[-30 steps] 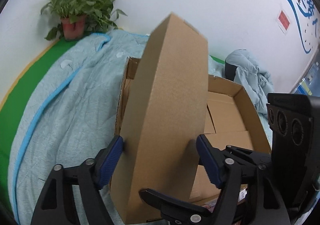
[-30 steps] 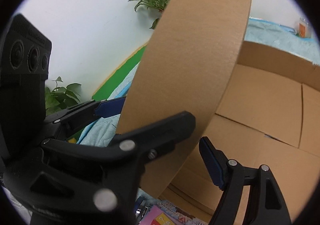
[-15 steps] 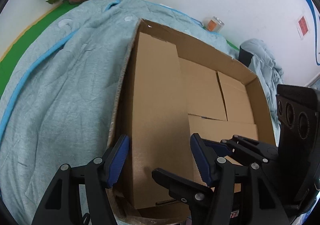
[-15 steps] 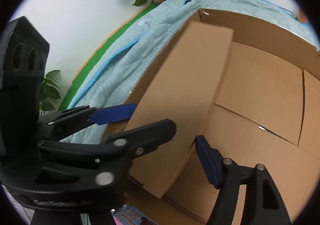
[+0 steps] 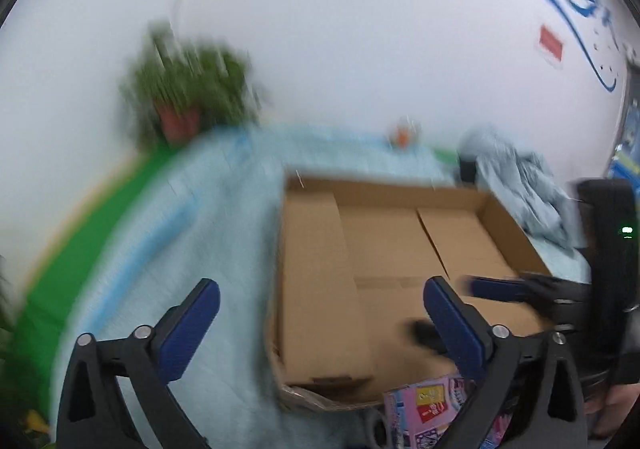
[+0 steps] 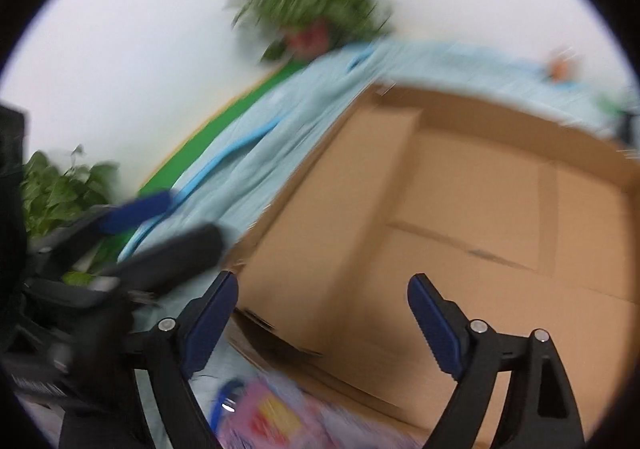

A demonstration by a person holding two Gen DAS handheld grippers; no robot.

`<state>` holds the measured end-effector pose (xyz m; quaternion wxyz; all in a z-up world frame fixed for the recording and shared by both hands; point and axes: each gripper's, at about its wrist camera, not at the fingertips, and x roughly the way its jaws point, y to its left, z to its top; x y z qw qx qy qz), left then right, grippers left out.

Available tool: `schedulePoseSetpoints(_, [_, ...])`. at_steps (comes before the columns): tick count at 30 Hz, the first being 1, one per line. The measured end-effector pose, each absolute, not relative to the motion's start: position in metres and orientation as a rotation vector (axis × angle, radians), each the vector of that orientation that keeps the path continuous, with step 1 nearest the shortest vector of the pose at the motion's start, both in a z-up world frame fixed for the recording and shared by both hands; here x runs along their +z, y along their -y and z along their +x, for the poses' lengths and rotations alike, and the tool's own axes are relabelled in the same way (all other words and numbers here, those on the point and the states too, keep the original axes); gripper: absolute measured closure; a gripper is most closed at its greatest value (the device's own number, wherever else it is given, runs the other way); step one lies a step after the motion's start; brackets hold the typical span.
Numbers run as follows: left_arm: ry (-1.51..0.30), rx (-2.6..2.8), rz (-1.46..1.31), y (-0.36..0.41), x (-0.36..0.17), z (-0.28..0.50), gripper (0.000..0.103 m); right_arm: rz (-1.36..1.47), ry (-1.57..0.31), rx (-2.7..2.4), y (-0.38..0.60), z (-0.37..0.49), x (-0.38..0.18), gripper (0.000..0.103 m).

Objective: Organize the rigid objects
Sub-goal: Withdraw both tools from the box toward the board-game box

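A long plain cardboard box [image 5: 320,289] lies flat along the left wall of a large open carton [image 5: 384,185]. In the right wrist view the long box [image 6: 340,217] rests inside the same carton [image 6: 500,105]. My left gripper [image 5: 322,313] hangs in front of the carton's near left corner. Its jaws are opening and the pads touch nothing. My right gripper [image 6: 324,309] is just short of the carton's near edge, jaws also opening, with nothing pressed between them. Each gripper shows blurred at the edge of the other's view.
The carton sits on a light blue quilt [image 5: 168,249] over a green surface. A potted plant [image 5: 188,97] stands by the white wall, another plant [image 6: 60,189] at the left. A pink printed pack [image 5: 432,405] lies before the carton. A bundle of cloth [image 5: 520,185] lies at the right.
Both grippers held the long box on end, then laid it flat at the carton's left side. Both have let go, opened wide and drawn back.
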<state>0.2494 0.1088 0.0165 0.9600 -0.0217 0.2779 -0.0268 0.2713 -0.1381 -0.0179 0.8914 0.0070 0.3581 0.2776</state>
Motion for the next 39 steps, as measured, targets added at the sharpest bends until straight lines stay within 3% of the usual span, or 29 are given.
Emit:
schedulePoseSetpoints(4, [-0.493,-0.063,-0.043,-0.088,0.037,0.205,0.000,0.049,-0.590,0.351,0.192,0.214,-0.002,0.000])
schedulePoseSetpoints(16, [-0.689,-0.218,-0.149,-0.019,0.017,0.128,0.000,0.029,-0.648,0.227,0.245,0.125,-0.025,0.000])
schedulePoseSetpoints(26, [-0.675,-0.141,-0.065,0.022,0.016,0.076,0.000,0.022,-0.629,0.233,0.260,0.090,-0.031,0.000])
schedulePoseSetpoints(39, [-0.711,-0.173,-0.073,0.020,0.024,0.069,0.001,0.035,-0.621,0.273,0.258,0.075,-0.034,0.000])
